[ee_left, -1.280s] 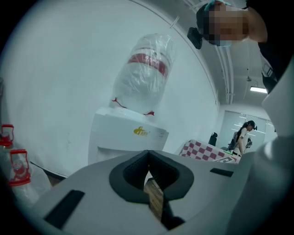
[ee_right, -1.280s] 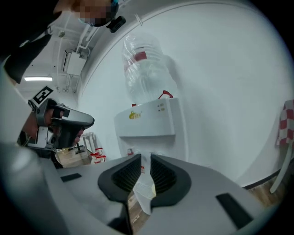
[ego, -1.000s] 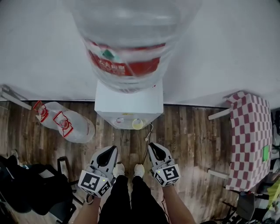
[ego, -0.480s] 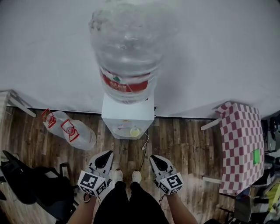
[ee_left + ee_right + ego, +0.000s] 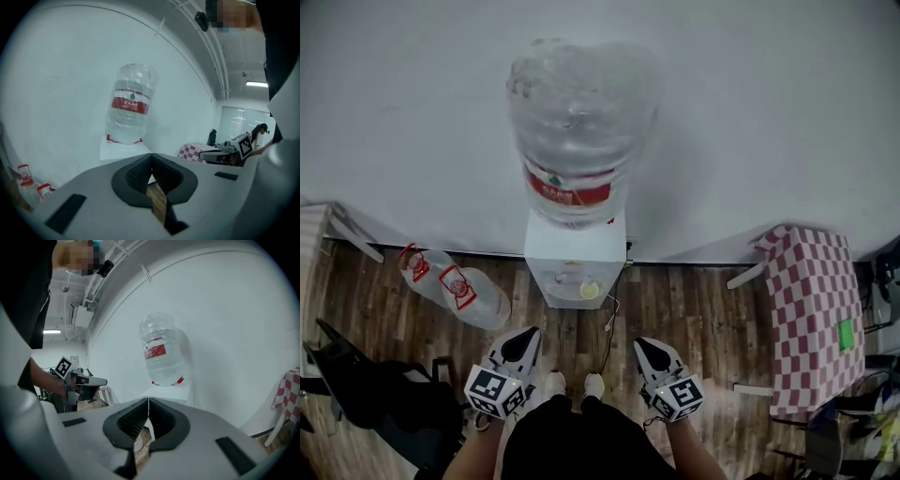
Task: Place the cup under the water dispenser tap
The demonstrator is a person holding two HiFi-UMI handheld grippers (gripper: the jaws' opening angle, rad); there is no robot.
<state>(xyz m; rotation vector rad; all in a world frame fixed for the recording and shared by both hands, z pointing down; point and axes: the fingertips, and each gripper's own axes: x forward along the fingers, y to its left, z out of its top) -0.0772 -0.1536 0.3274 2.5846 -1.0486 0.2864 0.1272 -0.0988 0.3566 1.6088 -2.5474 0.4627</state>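
Water dispenser (image 5: pixel 575 270) on wood floor (image 5: pixel 703 302) against white wall (image 5: pixel 769 112), checkered worktop (image 5: pixel 811 319) right of it; left gripper (image 5: pixel 524 337) and right gripper (image 5: pixel 646 346) clenched empty.

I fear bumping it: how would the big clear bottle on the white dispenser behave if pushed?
The bottle sits neck down, high on the white dispenser, so a push may rock it. If water is inside, it is probably heavy; the level cannot be told. Its smooth wall looks slippery.
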